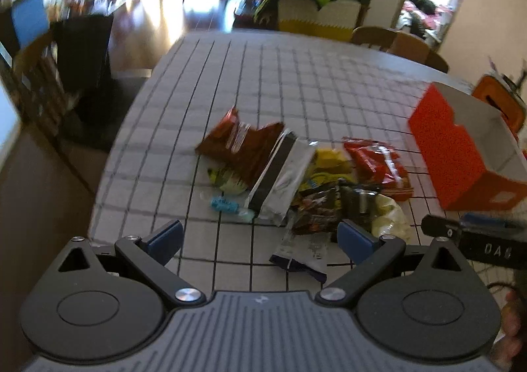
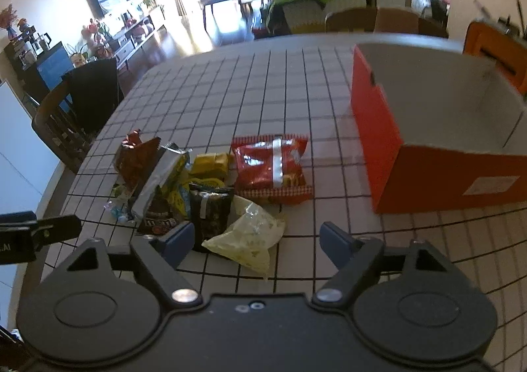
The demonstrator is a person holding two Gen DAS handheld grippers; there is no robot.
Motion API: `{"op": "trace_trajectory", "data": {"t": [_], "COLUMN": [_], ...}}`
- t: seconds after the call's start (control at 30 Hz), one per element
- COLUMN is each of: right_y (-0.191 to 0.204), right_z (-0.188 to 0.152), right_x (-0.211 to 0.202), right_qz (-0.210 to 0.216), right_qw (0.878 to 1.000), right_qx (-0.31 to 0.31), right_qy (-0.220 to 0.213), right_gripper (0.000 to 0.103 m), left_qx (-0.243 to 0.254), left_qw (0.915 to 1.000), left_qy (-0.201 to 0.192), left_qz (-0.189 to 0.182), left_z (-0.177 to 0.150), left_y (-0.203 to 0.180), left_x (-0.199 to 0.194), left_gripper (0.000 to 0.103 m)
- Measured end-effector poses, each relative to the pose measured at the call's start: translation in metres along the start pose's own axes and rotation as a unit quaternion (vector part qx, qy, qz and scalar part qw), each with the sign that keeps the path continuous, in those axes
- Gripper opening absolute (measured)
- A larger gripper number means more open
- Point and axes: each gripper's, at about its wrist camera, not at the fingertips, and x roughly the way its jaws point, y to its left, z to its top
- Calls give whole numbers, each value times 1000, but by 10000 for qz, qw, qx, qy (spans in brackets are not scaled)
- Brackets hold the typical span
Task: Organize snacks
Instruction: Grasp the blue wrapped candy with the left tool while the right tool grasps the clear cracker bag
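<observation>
A pile of snack packets lies on the checked tablecloth (image 1: 230, 75): a brown-red bag (image 1: 240, 141), a silver packet (image 1: 283, 177), a yellow packet (image 1: 329, 167), a red bag (image 1: 378, 164), a dark packet (image 1: 316, 210) and a pale yellow bag (image 1: 392, 217). An open orange box (image 1: 461, 154) stands right of the pile. My left gripper (image 1: 260, 240) is open and empty, just short of the pile. My right gripper (image 2: 255, 240) is open and empty, with the pale yellow bag (image 2: 250, 237) between its jaws. The red bag (image 2: 273, 167), the dark packet (image 2: 210, 207) and the orange box (image 2: 428, 134) show ahead.
Wooden chairs stand at the table's left (image 2: 62, 118) and far side (image 2: 378, 21). An orange case (image 2: 494, 49) sits behind the box. The right gripper's side shows at the right edge of the left wrist view (image 1: 477, 240). The living room lies beyond.
</observation>
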Motion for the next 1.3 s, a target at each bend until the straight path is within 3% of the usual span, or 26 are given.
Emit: {"op": "trace_trajectory", "data": {"t": [0.37, 0.43, 0.53, 0.8, 1.03, 1.3], "right_y": [-8, -11, -15, -24, -23, -21], "right_z": [16, 18, 21, 22, 23, 20], "right_x": [50, 57, 63, 79, 86, 90], "right_qz": [139, 130, 123, 247, 337, 351], "right_qw": [9979, 9969, 9961, 9906, 9885, 9869], "right_qx": [91, 183, 272, 589, 664, 746], "right_qy": [623, 751, 833, 1211, 1319, 1385], "right_gripper": [76, 74, 70, 65, 59, 50], "left_qx": [-1422, -1852, -2450, -3091, -3041, -2798], "left_qw": [9881, 9802, 9642, 9412, 9433, 9512], "left_qy": [564, 699, 1011, 1366, 1330, 1296], "left_qz": [131, 106, 90, -68, -8, 117], "left_z": [27, 31, 34, 33, 36, 35], "left_y": [41, 52, 65, 78, 74, 68], "left_x": [55, 67, 85, 116, 122, 124], "left_gripper": [93, 90, 75, 53, 41, 18]}}
